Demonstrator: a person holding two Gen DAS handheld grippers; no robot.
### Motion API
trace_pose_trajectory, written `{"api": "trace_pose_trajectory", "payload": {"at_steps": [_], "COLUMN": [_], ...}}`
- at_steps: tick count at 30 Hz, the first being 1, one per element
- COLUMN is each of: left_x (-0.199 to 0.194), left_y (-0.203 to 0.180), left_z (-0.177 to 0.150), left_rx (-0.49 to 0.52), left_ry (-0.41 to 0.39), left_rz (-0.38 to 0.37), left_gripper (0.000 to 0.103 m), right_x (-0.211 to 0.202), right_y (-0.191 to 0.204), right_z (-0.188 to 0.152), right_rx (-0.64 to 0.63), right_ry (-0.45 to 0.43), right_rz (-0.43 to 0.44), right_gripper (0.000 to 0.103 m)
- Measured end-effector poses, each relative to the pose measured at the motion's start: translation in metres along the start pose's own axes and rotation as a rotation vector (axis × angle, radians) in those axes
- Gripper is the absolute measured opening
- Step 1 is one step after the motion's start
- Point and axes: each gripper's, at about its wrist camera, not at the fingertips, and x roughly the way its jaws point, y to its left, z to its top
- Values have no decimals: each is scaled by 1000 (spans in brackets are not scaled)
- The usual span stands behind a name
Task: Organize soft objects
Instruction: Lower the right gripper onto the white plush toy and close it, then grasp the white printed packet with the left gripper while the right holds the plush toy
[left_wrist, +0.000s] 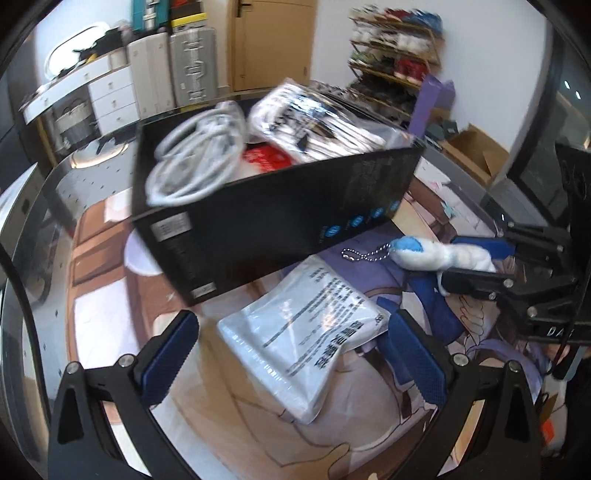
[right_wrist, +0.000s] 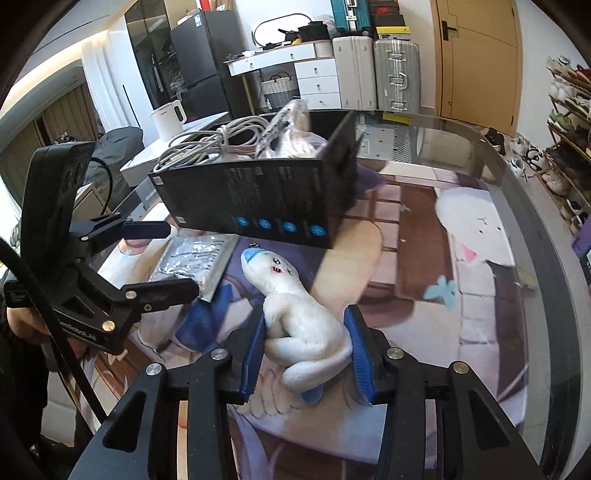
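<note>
A white plush toy (right_wrist: 295, 317) with blue tips and a bead chain lies on the printed table mat. My right gripper (right_wrist: 306, 350) is shut on its body, both blue pads pressing its sides. In the left wrist view the same plush toy (left_wrist: 436, 256) sticks out of the right gripper (left_wrist: 476, 264). My left gripper (left_wrist: 295, 354) stands open over a flat white package in clear plastic (left_wrist: 306, 332), which lies between the fingers, untouched by the pads. From the right wrist view the left gripper (right_wrist: 166, 260) hangs at the left above the package (right_wrist: 195, 262).
A black open box (left_wrist: 280, 221) stands just beyond both items, holding coiled white cables (left_wrist: 192, 162) and a bagged item (left_wrist: 317, 122). The glass table's curved rim (right_wrist: 517, 184) runs along the right. Suitcases (right_wrist: 395, 74), drawers and a shoe rack (left_wrist: 395, 55) stand past the table.
</note>
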Motion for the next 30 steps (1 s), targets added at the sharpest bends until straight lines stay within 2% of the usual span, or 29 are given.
{"api": "trace_pose_trajectory", "payload": {"at_steps": [5,11,17,20,23,24,30], "left_x": [11,6,0,-2,-6,-7,-12], "left_y": [-12,-21,-26,-26,-24,-24,-28], "left_z": [10,11,4,5,6,6,1], "left_rx": [90,148,186,200,202,206,219], "left_ry": [44,77,79,57,37,30,11], "left_rz": [-13,-75,-93,-84,-86,-88,-112], "left_gripper": [103,103,101,88,71,62,51], "right_x": [-5,-8,-8,-7,-7,-7,-8], "right_y": [-4,-5,-4,-3,-4,-4,-3], "right_z": [-1,-4,-4,-5,-5,-5,-7], "right_rx": [4,8,10,13,13,14,16], "right_ry": [-4,-2,-2,-2,-2,-2,-3], "right_rz": [-5,-5,-2,-3,-3,-3,-2], "right_gripper": [43,43,43,43,43,43,43]}}
